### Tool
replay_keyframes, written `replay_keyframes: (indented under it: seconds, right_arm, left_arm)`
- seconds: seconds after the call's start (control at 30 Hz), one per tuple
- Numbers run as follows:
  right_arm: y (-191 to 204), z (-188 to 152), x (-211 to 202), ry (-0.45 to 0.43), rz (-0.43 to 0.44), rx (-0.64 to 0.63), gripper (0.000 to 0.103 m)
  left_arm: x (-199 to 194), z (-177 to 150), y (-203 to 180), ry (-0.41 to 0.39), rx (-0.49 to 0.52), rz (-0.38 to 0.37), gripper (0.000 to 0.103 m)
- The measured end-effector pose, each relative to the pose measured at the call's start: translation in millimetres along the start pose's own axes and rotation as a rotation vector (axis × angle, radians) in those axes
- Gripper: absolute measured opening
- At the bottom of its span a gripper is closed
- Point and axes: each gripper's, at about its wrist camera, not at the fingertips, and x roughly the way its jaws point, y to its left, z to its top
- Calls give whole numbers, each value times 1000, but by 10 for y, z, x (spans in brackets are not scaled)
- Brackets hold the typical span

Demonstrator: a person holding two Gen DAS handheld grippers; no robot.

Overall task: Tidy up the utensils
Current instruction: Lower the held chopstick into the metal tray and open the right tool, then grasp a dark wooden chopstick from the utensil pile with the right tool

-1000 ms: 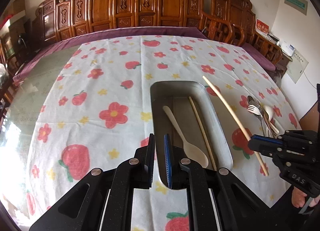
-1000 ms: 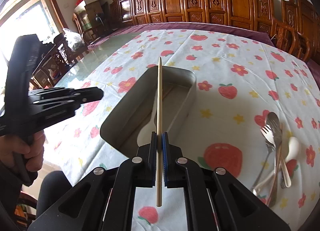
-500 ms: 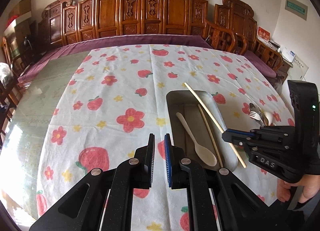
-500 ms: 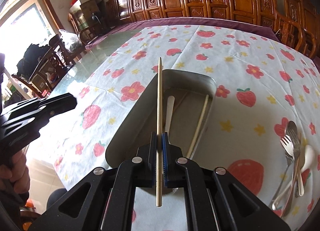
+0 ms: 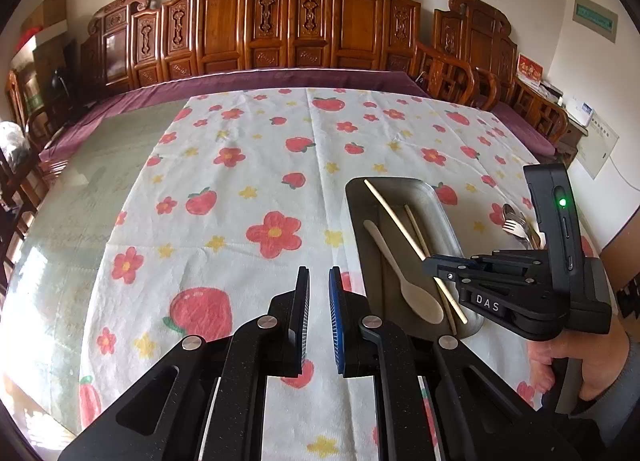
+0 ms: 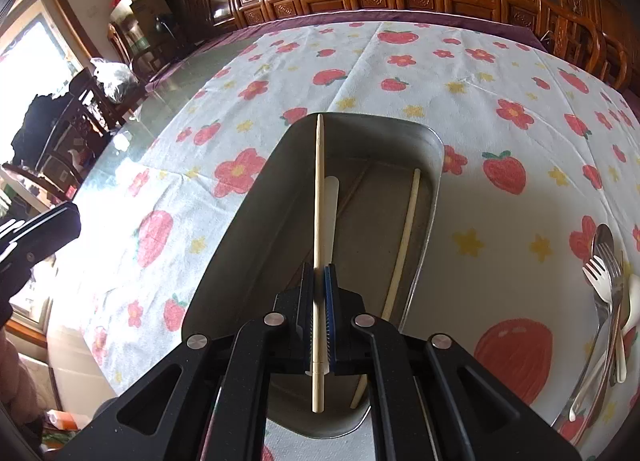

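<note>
Right claw (image 6: 320,301) pinches chopstick (image 6: 318,197) above tray (image 6: 240,245).

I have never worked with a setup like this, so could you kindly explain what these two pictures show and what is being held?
No robot is here: a person holds a black two-finger gripper in each hand, and each gripper carries a fisheye camera looking forward along its fingers.

The left-wrist picture looks past the left gripper, which is open and empty above the strawberry-and-flower tablecloth. At its right edge you see the right gripper from the side.

The right-wrist picture looks along the right gripper, shut on a pale wooden chopstick above the rectangular metal tray. In the tray lie a second wooden chopstick and a light wooden spoon.

On the cloth to the right of the tray lies a pile of metal and white cutlery.
</note>
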Motion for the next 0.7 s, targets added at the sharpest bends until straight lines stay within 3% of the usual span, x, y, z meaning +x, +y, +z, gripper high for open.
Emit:
replay_keyframes:
  seconds: [0.3,0.7]
  right_arm:
    - [-55,-28,-99,-40,45,-26,8]
    - [-343,-342,-970,-172,56,-95,8]
  left_arm:
    - [-17,-2,-77,2,14,-1,9]
    - [-80,-17,-538,-6,53,-35,9]
